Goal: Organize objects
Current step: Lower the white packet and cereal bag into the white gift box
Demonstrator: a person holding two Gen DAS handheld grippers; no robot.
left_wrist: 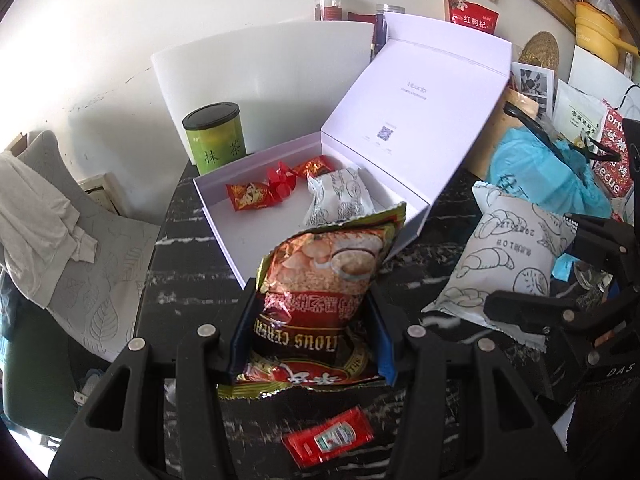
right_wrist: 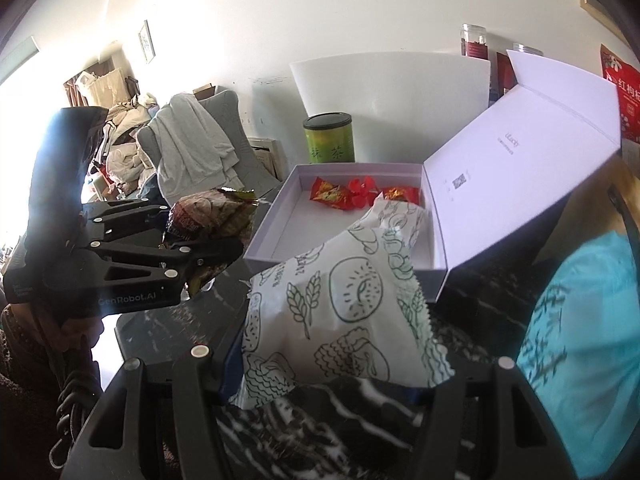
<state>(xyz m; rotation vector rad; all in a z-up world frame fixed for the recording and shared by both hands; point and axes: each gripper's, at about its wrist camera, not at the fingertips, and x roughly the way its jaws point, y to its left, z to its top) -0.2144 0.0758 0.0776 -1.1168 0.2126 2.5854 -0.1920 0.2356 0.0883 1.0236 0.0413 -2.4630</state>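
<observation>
Both jaws are loaded: left gripper (left_wrist: 312, 320) clenched on the cereal bag (left_wrist: 324, 276), right gripper (right_wrist: 332, 360) grasping the white bread packet (right_wrist: 340, 300). The open white box (left_wrist: 224, 216) sits straight ahead of both jaws on the bench (left_wrist: 192, 264). Cereal bag's long axis points at the box, and I'd say the left looks nearer.

Black marble-pattern table (left_wrist: 192, 276), white veins. On it: open white box (left_wrist: 224, 216) centre, lid raised at right; green tea tin (left_wrist: 214, 138) far left behind box; red ketchup sachet (left_wrist: 328, 440) near edge; blue plastic bag (left_wrist: 552, 176) far right.
</observation>
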